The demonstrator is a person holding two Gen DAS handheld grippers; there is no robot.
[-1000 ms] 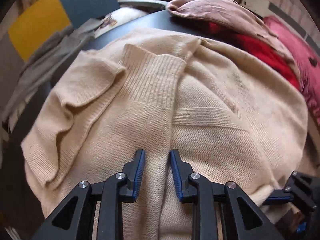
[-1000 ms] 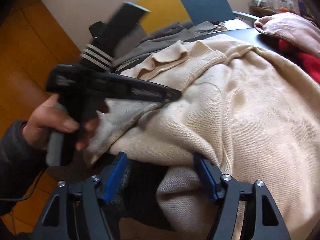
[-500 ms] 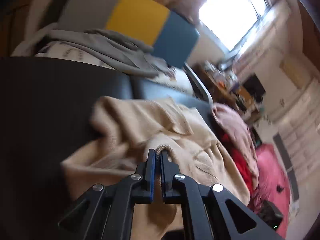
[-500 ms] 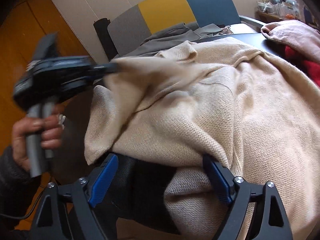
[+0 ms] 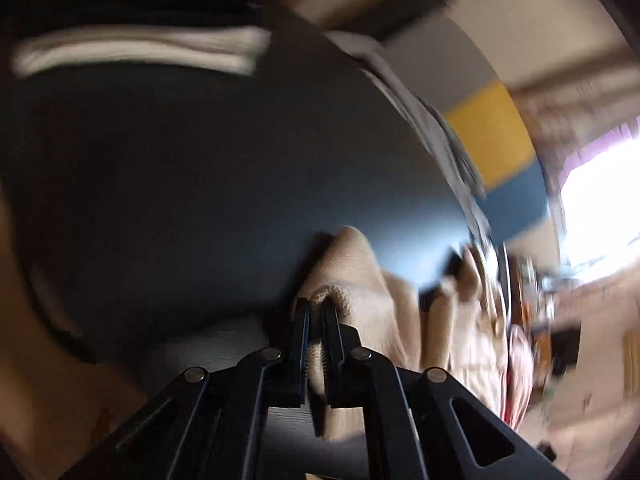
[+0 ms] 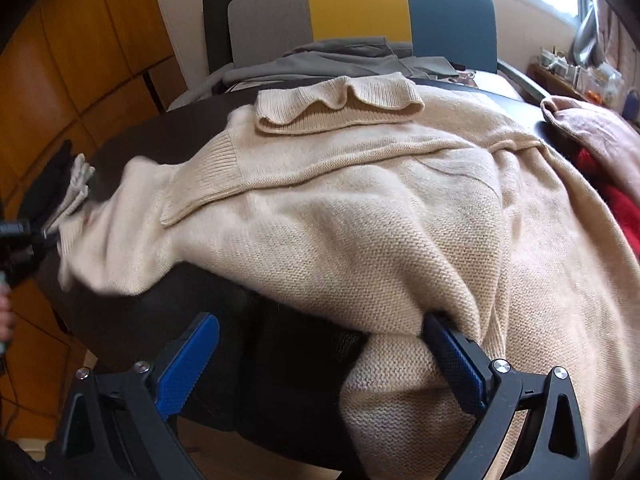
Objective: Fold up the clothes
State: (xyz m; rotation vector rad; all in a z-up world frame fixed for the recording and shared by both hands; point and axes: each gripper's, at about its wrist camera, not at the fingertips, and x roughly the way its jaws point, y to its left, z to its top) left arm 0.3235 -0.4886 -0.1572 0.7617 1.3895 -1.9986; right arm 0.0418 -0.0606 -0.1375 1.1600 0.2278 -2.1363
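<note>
Pinching sweater (image 5: 352, 280) edge in left gripper (image 5: 316, 312).

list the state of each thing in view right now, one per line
left tongs: shut on the sweater's edge
right tongs: open, one finger against the sweater's hem, clamping nothing
sweater: spread over the table, rumpled, one part pulled out to the left
table: dark top, partly bare
grey garment: draped on the chair
chair: upright behind the table
</note>
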